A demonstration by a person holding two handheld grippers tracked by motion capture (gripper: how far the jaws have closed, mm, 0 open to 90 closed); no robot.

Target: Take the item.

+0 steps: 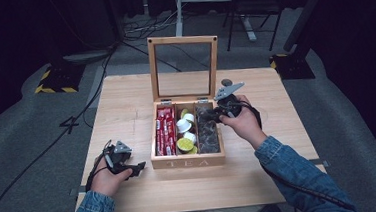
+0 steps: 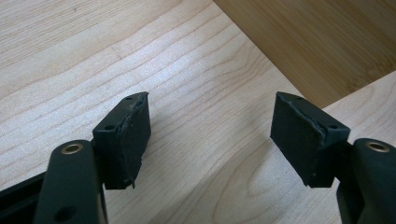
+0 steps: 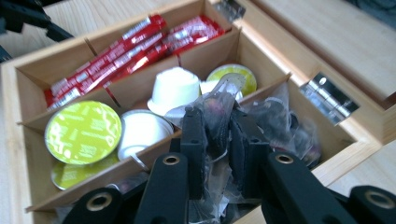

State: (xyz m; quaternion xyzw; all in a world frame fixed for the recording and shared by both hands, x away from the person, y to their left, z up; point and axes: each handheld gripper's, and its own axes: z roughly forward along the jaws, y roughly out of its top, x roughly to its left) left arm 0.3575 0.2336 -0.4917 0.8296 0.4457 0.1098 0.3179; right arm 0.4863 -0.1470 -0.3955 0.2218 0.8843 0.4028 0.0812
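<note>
The right gripper (image 3: 217,140) has pinched a clear packet (image 3: 219,109) mid-frame, not yet out of the box (image 3: 369,126); the left gripper (image 2: 212,140) waits wide open.

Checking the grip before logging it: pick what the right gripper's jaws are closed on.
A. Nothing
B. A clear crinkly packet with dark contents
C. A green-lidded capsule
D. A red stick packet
B: in the right gripper view the right gripper pinches a clear packet above the box's end compartment.
</note>
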